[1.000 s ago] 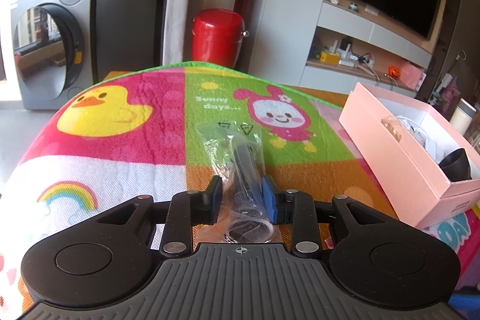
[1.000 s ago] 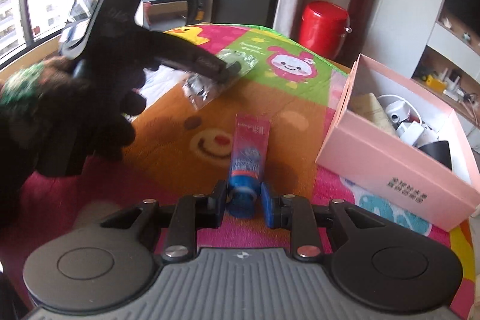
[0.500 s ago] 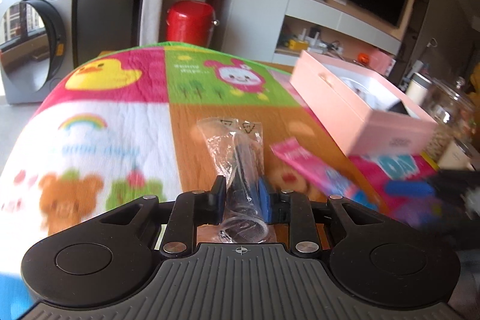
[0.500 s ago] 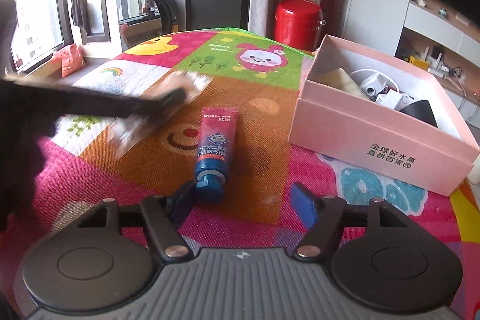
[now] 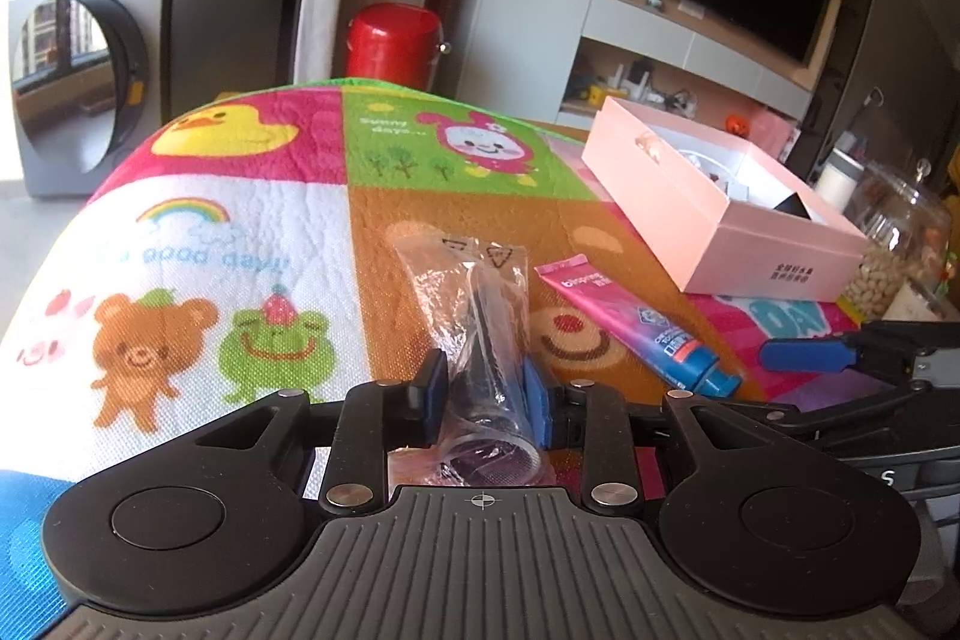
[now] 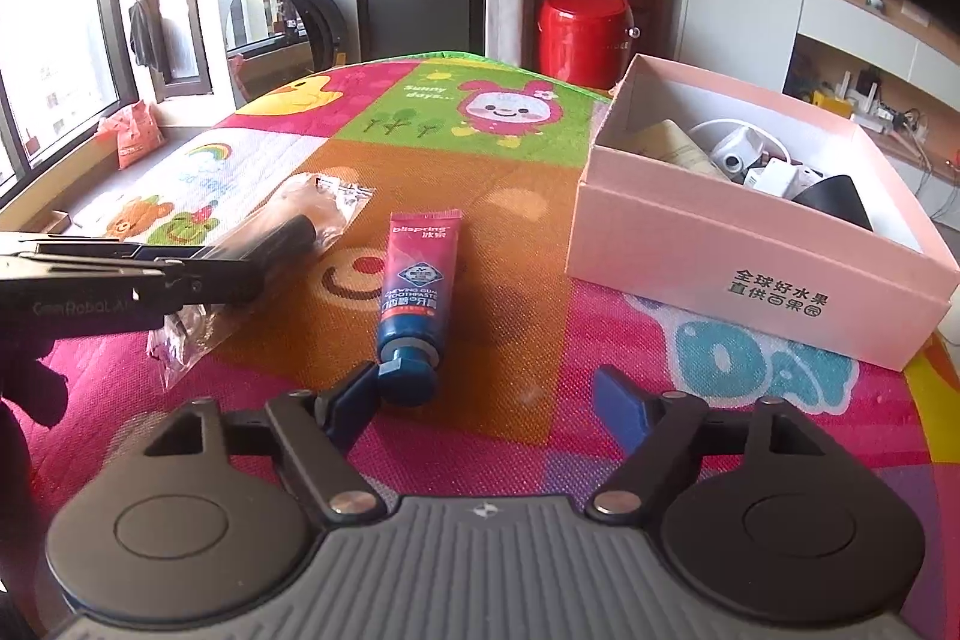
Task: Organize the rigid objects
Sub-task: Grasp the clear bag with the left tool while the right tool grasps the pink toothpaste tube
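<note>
The right gripper (image 6: pixel 486 394) is now standing wide open w/ nothing in it, whereas 1 s ago it was closed on the cap of the tube (image 6: pixel 414 286); the tube is now lying flat on the mat (image 6: pixel 510 244), cap end just in front of the gripper's left finger, maybe touching it, can't tell. So the tube is looking let go, not yet boxed. The left gripper (image 5: pixel 486 394) is still clamping the bag (image 5: pixel 474 316), a clear plastic bag w/ a dark cylinder inside, and has pulled back toward the near side of the bench since 1 s ago; in the right view the bag's tail is trailing on the mat beside the tube. The box (image 6: pixel 762 256), pink, is sitting open to the right of the tube w/ several items already in it, so the job is looking part done: both the tube and the bag are still outside it. Hard to read: what the dark cylinder actually is, since the plastic is glaring; box contents are mostly hidden behind its wall in the left view; the person's gloved hand is cut off at the left edge of the right view.
</note>
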Motion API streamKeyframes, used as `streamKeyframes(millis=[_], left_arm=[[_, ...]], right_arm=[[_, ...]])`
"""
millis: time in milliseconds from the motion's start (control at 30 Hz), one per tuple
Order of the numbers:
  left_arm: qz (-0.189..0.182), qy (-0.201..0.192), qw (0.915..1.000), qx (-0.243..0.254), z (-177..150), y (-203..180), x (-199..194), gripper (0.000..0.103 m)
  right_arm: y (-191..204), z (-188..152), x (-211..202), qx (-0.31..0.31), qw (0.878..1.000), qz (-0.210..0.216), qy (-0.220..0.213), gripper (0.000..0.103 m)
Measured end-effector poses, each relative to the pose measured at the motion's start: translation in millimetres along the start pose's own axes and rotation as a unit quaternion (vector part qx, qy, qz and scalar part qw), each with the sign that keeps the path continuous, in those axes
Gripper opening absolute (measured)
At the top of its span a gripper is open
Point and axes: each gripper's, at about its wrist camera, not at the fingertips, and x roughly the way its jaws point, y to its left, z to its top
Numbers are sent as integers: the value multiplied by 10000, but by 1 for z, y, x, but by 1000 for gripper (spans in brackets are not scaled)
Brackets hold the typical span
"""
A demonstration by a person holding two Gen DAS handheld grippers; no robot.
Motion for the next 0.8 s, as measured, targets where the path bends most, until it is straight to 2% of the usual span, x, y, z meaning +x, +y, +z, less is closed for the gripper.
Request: streamKeyframes(millis=[167, 333, 400, 500, 567, 600, 633, 700, 733, 800], left_arm=[[-23, -7, 10000, -37, 0, 0, 0, 32], [-11, -17, 10000, -32, -1, 0, -1, 32], [-9, -19, 10000, -33, -1, 0, -1, 32], [-25, -24, 10000, -61, -1, 2, -1, 32], [-46, -27, 9999, -91, -1, 4, -1, 32], [-59, -29, 9999, -110, -1, 4, -1, 32], [-68, -30, 9999, -125, -1, 5, -1, 32], [-88, -33, 9998, -157, -1, 6, -1, 32], [-97, -33, 9998, -170, -1, 7, -1, 32], [-109, -30, 9997, -199, -1, 7, 0, 32]], right_arm=[[9, 11, 0, -153, 9993, 349, -25, 78], [22, 37, 17, -309, 9990, 310, -97, 76], [24, 46, 28, -317, 9993, 207, 41, 71], [22, 48, 39, -165, 9984, 341, 414, 69], [22, 41, 33, -197, 9985, 351, 360, 68], [23, 37, 29, -267, 9984, 357, 335, 63], [23, 32, 23, -350, 9982, 381, 301, 49], [24, 24, 11, -534, 9973, 417, 296, 30], [23, 21, 5, -606, 9967, 424, 320, 26], [21, 15, -6, -658, 9964, 424, 332, 25]])
